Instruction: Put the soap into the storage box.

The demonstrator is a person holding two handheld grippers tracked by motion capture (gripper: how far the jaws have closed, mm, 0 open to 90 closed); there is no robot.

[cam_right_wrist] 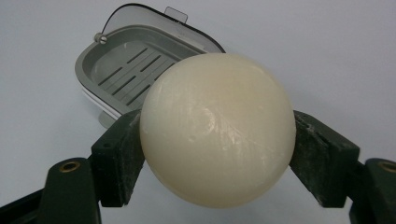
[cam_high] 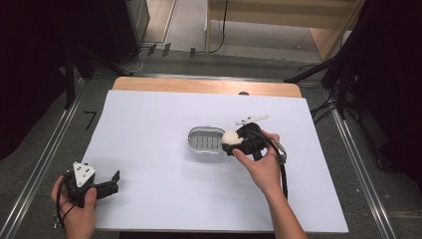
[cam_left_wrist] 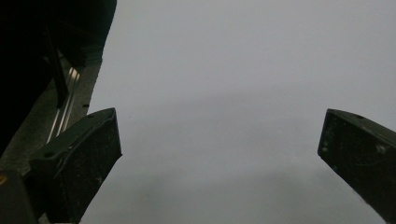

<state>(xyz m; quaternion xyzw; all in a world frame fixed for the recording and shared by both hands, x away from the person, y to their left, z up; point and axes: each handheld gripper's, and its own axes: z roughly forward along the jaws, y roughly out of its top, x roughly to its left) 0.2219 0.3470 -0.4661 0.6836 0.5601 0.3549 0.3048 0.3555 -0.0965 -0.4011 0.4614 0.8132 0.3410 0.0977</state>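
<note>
Gripping cream ball [cam_right_wrist: 217, 128] in right claw [cam_right_wrist: 217, 154] beside soap box [cam_right_wrist: 123, 70]

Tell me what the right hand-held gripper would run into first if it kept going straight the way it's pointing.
Most likely the grey soap dish. The right hand-held gripper holds a round cream soap and points toward the open dish, which lies just ahead on the white table. How high the soap is above the dish is unclear.

A white sheet [cam_high: 164, 179] is covering a wooden table [cam_high: 199, 85]. Beyond the table, black cables [cam_high: 219, 35] are lying on the grey floor [cam_high: 189, 20], and metal rails [cam_high: 45, 159] are flanking it.
</note>
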